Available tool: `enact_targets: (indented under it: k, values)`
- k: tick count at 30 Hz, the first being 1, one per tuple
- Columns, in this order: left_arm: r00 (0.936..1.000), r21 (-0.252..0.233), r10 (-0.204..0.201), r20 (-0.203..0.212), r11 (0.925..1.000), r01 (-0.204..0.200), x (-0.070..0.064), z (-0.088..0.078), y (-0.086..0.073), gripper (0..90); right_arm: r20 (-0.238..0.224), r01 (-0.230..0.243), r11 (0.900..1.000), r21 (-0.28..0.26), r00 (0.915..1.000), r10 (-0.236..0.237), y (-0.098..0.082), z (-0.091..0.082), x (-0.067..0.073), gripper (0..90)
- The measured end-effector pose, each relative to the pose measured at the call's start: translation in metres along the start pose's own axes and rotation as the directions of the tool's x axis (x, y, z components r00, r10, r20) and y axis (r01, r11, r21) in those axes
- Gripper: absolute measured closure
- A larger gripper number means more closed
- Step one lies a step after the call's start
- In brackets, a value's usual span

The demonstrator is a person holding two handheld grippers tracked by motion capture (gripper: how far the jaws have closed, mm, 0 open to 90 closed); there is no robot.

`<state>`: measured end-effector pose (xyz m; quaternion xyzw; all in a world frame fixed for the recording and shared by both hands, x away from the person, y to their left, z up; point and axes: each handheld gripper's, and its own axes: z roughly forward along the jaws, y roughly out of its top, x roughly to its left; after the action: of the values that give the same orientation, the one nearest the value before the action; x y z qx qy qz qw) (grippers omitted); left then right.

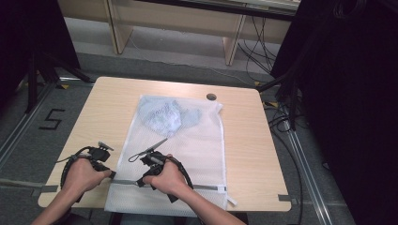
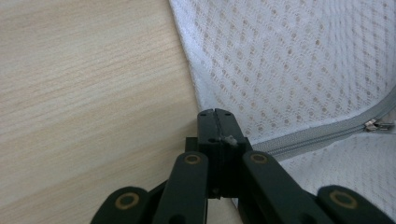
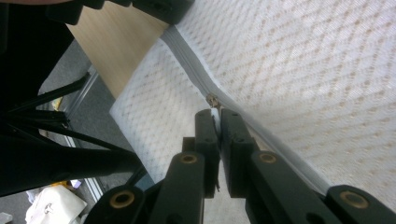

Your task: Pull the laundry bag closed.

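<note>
A: Where does the white mesh laundry bag (image 1: 187,140) stand right now?

B: It lies flat on the light wooden table (image 1: 94,112), with a crumpled pale blue garment (image 1: 164,115) inside it at the end far from the grey zipper (image 1: 206,187). That zipper runs across the bag's near end, close to the table's near edge.

A: So the loading is done?

B: I'd judge so. The garment is already in, and what remains is the zipper itself.

A: What are the grippers doing?

B: The left gripper (image 2: 216,114) has its jaws pressed together on the bag's edge right at the zipper's left end, apparently pinching fabric there to anchor it. The right gripper (image 3: 215,114) sits along the zipper, a little way right of that end, jaws clamped on the small metal zipper pull (image 3: 212,100).

A: Is the zipper shut yet?

B: I can't tell for certain. In the left gripper view the slider (image 2: 373,125) sits near the anchored end, and the short stretch between looks joined. Which way closes it isn't clear from here.

A: What's left, then?

B: Probably running the slider along the zipper while the left gripper keeps the bag from sliding.
</note>
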<state>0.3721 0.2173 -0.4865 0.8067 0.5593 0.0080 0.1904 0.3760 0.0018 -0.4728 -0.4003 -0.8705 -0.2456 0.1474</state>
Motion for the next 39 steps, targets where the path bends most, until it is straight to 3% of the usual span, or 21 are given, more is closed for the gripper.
enact_targets:
  k: [3, 7, 8, 10, 12, 13, 16, 17, 22, 23, 24, 27, 29, 30, 39]
  values:
    - [1.0000, 0.000, 0.000, 0.000, 1.0000, 0.000, 0.0000, 0.0000, 0.0000, 89.8, -0.004, 0.032, 0.999, -0.013, 0.9995, -0.032, 0.0003, 0.0000, -0.0019, 87.0]
    - [1.0000, 0.000, 0.000, 0.001, 1.0000, 0.000, 0.0001, 0.0000, -0.0001, 89.8, 0.012, 0.004, 1.000, 0.008, 0.9999, -0.004, -0.0004, -0.0012, -0.0010, 87.0]
    - [1.0000, 0.000, 0.000, 0.000, 1.0000, 0.000, 0.0001, 0.0000, 0.0000, 89.8, 0.015, 0.040, 0.999, -0.006, 0.9991, -0.040, -0.0014, -0.0004, -0.0036, 87.0]
    - [1.0000, -0.001, 0.000, 0.001, 1.0000, 0.000, 0.0001, 0.0000, -0.0001, 89.8, 0.016, 0.025, 1.000, -0.002, 0.9996, -0.025, -0.0020, -0.0011, -0.0021, 87.0]
    - [1.0000, -0.001, 0.000, 0.001, 1.0000, 0.000, 0.0001, 0.0000, -0.0001, 89.8, 0.004, 0.045, 0.999, -0.001, 0.9990, -0.045, -0.0014, -0.0023, -0.0032, 87.0]
    - [1.0000, 0.000, 0.000, 0.000, 1.0000, 0.000, 0.0000, 0.0000, 0.0000, 89.8, 0.005, 0.006, 1.000, 0.010, 1.0000, -0.006, -0.0022, -0.0035, -0.0015, 87.0]
    - [1.0000, 0.000, 0.001, -0.001, 1.0000, -0.001, -0.0001, 0.0000, 0.0000, 89.8, 0.008, 0.003, 1.000, 0.010, 1.0000, -0.003, -0.0026, -0.0044, -0.0017, 87.0]
    - [1.0000, 0.000, 0.001, -0.001, 1.0000, -0.001, -0.0002, 0.0000, -0.0001, 89.8, 0.012, 0.030, 1.000, 0.003, 0.9995, -0.030, -0.0026, -0.0044, -0.0033, 87.0]
    - [1.0000, -0.001, 0.000, 0.000, 1.0000, 0.000, 0.0000, 0.0000, -0.0001, 89.8, 0.001, -0.014, 1.000, 0.008, 0.9999, 0.014, -0.0039, -0.0050, -0.0025, 87.0]
    - [1.0000, -0.001, 0.000, 0.000, 1.0000, 0.000, 0.0000, 0.0000, -0.0001, 89.8, 0.001, -0.014, 1.000, 0.008, 0.9999, 0.014, -0.0039, -0.0050, -0.0025, 87.0]
    - [1.0000, 0.000, 0.000, 0.000, 1.0000, 0.000, 0.0000, 0.0000, 0.0000, 89.9, 0.015, 0.026, 1.000, 0.002, 0.9995, -0.026, -0.0049, -0.0040, -0.0057, 87.0]
    - [1.0000, 0.000, 0.000, 0.000, 1.0000, 0.000, 0.0000, 0.0000, 0.0000, 89.8, 0.008, 0.021, 1.000, 0.008, 0.9998, -0.021, -0.0046, -0.0061, -0.0055, 87.0]
    - [1.0000, 0.001, 0.001, -0.001, 1.0000, -0.001, -0.0001, 0.0000, 0.0001, 89.8, 0.011, -0.012, 1.000, 0.020, 0.9999, 0.012, -0.0050, -0.0071, -0.0043, 87.0]
    - [1.0000, 0.000, 0.000, 0.000, 1.0000, 0.000, 0.0000, 0.0000, 0.0001, 89.8, -0.017, -0.015, 1.000, 0.020, 0.9997, 0.015, -0.0049, -0.0072, -0.0047, 87.0]
    - [1.0000, 0.000, 0.001, 0.000, 1.0000, -0.001, -0.0001, 0.0000, 0.0000, 89.8, -0.002, 0.018, 1.000, 0.011, 0.9998, -0.018, -0.0065, -0.0068, -0.0086, 86.9]
